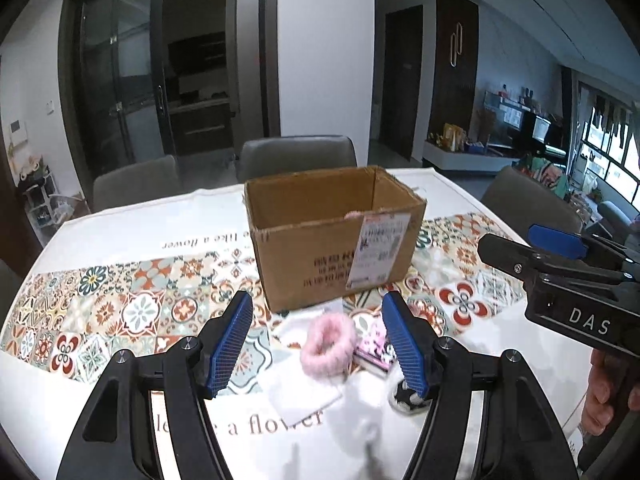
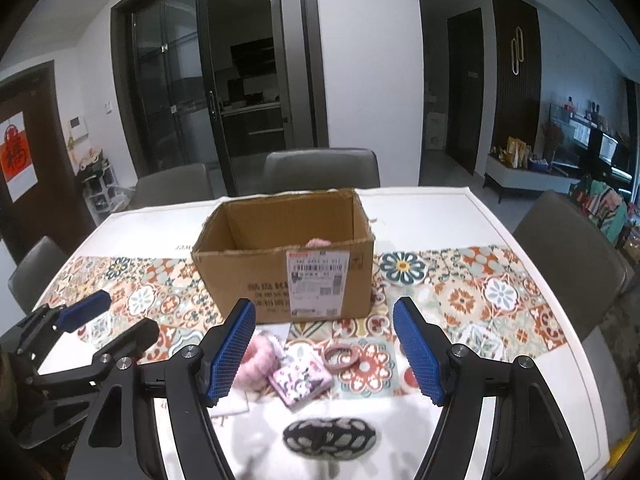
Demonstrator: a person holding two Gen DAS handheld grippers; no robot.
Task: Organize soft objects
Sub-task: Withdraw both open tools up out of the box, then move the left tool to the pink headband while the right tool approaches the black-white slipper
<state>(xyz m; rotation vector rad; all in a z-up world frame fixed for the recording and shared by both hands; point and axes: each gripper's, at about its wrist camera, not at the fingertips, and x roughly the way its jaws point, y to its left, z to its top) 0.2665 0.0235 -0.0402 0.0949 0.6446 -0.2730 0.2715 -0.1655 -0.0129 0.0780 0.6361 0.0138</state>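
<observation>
The left claw [image 1: 318, 344] is held wide open above the near part of the worktop [image 1: 132, 236], and nothing is gripped between its blue pads [image 1: 232, 344]. Framed between the two fingers, but lying on the cloth below them, a pink fluffy scrunchie [image 1: 327, 345] is seen, resting partly on a white cloth [image 1: 298, 394]. Just beside the scrunchie, a small pink patterned pouch [image 1: 374, 350] is found, and a black-and-white patterned soft item [image 1: 404, 396] lies partly hidden by the pad on the right of the picture.

The right claw [image 2: 325, 350] is likewise held wide open and empty over the same group of things. The pink scrunchie [image 2: 256, 364] is partly covered by its pad on the left of the picture, the pouch [image 2: 302, 378] lies between the fingers on the cloth, and a brownish pink ring [image 2: 341, 357] is set just beside the pouch. Nearer the camera, the black-and-white soft item [image 2: 330, 438] is seen blurred on the white part of the tablecloth [image 2: 460, 300].

Behind these things an open cardboard box [image 1: 332, 240] stands upright on the patterned band of the tablecloth, a shipping label [image 1: 378, 250] stuck to its near side. Something pink [image 2: 318, 242] is glimpsed inside the box by its near wall; what it is cannot be told.

Each claw is caught at the edge of the other's view, and a hand [image 1: 604, 400] is seen wrapped around the right claw's handle. Grey chairs [image 1: 298, 156] are drawn up at the far side of the worktop.
</observation>
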